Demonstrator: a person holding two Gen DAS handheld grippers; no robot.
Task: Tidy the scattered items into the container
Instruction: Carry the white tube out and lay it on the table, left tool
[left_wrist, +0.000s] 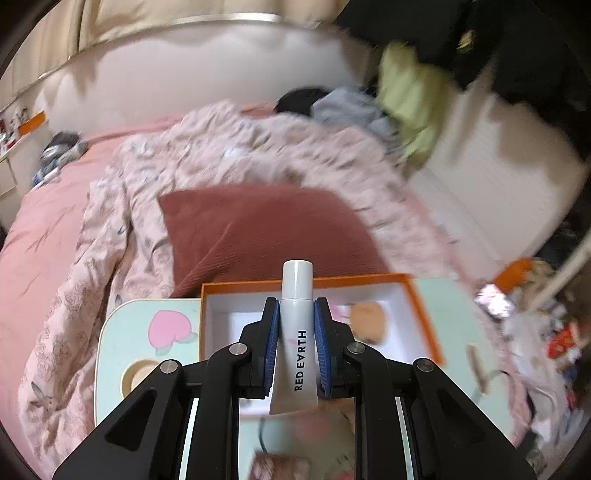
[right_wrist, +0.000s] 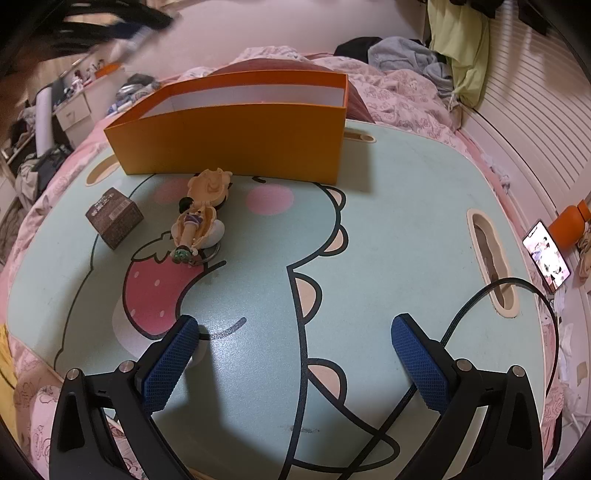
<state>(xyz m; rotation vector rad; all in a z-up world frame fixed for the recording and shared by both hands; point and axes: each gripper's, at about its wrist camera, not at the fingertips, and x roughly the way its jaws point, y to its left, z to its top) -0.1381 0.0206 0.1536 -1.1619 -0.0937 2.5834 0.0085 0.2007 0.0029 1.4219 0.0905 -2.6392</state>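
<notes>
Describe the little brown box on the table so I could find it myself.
Start at the orange container on the pale green cartoon table. In front of its left corner sits the small brown box, left of the toy figure. It is the only dark, square-edged item there.

The left claw (left_wrist: 295, 345) is made of matte black linkage arms with triangular cut-outs and round silver screws at the joints. Its pads (left_wrist: 271, 347) are blue and ribbed. The right claw (right_wrist: 293, 363) is built the same (its blue pads (right_wrist: 168, 365) show a fine knurled texture).
</notes>
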